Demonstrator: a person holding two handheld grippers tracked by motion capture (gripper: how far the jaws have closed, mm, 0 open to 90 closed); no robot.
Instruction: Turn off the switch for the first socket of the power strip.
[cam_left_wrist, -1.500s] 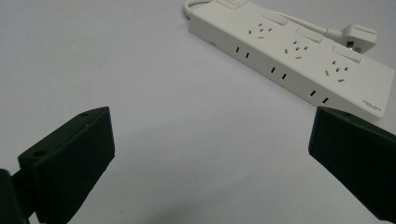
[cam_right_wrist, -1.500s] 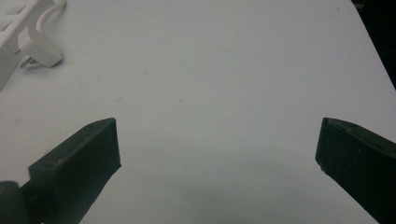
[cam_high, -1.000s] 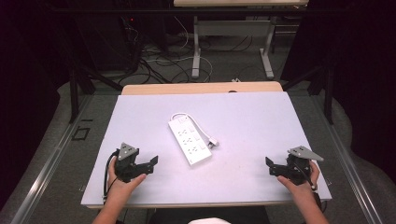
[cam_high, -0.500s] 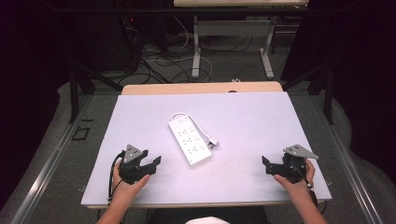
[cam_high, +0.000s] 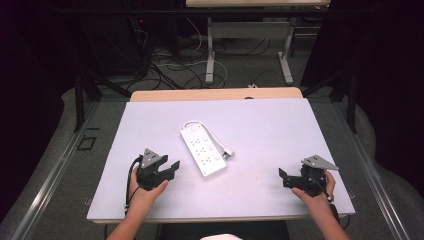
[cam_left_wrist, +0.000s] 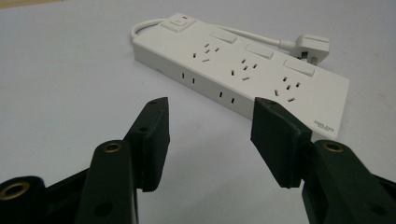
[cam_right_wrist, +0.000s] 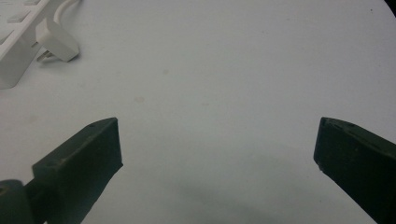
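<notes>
Nothing is grasped yet. Near the bench's front edge, the left tongs (cam_high: 169, 168) and the right tongs (cam_high: 284, 177) gape, empty. Farther in, the power strip (cam_high: 202, 149) lies flat mid-bench, its plug (cam_high: 228, 152) beside it, untouched; everything appears left to do.

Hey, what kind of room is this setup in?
Probably a lab or workshop set up for recording: a white table with just a power strip on it, loose cables on the floor behind, and the legs of another desk beyond.
</notes>
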